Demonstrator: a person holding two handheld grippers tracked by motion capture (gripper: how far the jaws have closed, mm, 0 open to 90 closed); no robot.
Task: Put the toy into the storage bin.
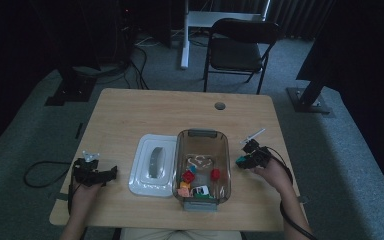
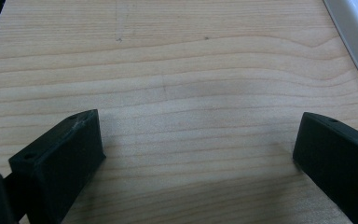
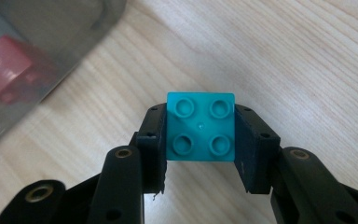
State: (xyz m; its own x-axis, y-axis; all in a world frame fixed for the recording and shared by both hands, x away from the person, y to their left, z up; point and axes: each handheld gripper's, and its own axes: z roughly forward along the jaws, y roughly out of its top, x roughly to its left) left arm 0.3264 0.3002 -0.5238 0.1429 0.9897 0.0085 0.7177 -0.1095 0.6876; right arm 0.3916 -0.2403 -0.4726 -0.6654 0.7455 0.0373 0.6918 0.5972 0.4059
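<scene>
On the wooden tabletop (image 1: 130,107), a clear bin (image 1: 225,150) of toy blocks sits near the front edge, its white lid (image 1: 142,172) beside it to free the opening. The left gripper (image 1: 111,172), jaws spread, idles near the front-left corner. The right gripper (image 3: 200,154) pinches a teal block (image 3: 201,127) just right of the bin, apparently for dropping in.

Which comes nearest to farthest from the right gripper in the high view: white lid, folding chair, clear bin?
From the right gripper, holding a teal brick:
1. Clear bin, just to its left.
2. White lid, beyond the bin, further left.
3. Folding chair, on the floor past the table's far edge.
</scene>
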